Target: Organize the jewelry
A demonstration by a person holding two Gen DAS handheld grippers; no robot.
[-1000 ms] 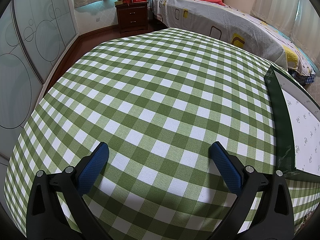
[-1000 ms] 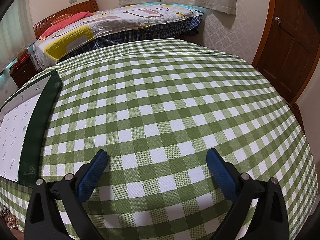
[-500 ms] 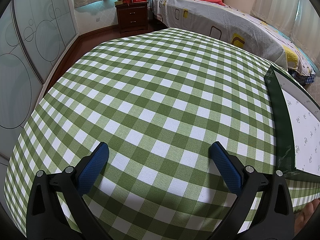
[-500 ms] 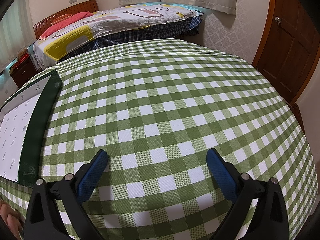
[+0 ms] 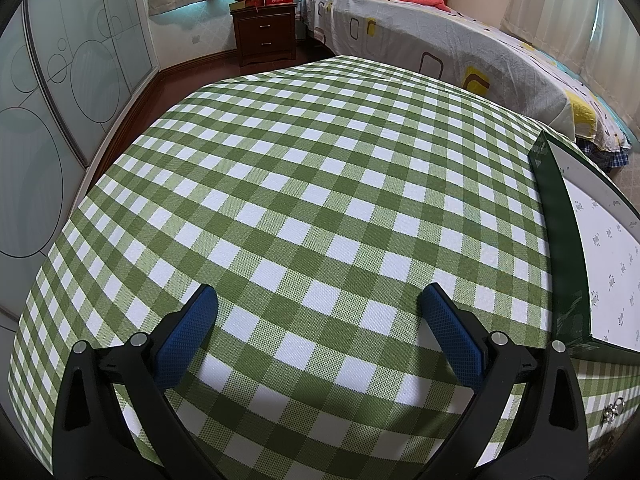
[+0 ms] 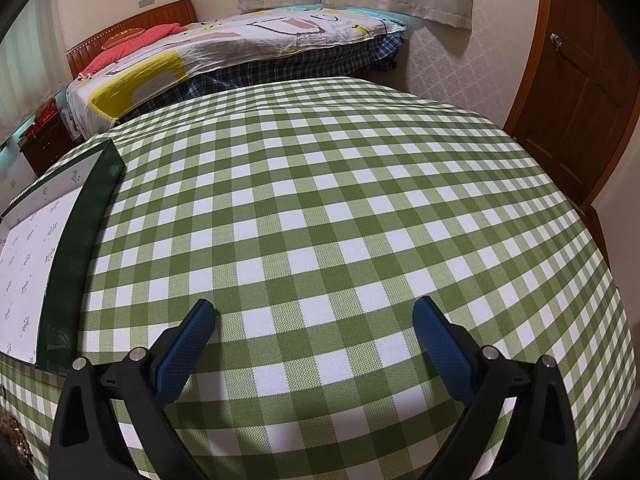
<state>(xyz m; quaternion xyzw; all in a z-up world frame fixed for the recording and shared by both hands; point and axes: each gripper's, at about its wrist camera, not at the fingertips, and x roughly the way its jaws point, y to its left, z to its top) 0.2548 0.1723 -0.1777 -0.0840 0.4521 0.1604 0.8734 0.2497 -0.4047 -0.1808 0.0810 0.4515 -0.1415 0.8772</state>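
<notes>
My left gripper point(image 5: 318, 292) hovers open over the green-and-white checked tablecloth point(image 5: 320, 168), with nothing between its blue pads. A dark green box point(image 5: 554, 240) with a white patterned inside lies to its right. Below the box's near corner, a small silvery piece of jewelry point(image 5: 614, 408) lies on the cloth. My right gripper point(image 6: 314, 305) is also open and holds nothing. In the right wrist view the same green box point(image 6: 76, 240) lies to its left. A brownish-gold heap of jewelry point(image 6: 12, 438) shows at the lower left edge, mostly cut off.
A bed point(image 5: 460, 40) with a patterned cover runs along the far side of the table. A dark wooden nightstand point(image 5: 266, 36) stands by the wall, and sliding glass doors point(image 5: 60, 80) are at the left. On the right is a wooden door point(image 6: 580, 92).
A hand that showed half a second ago at the near edge, beside the box, is gone. The silvery piece now shows there. Neither gripper has moved.
</notes>
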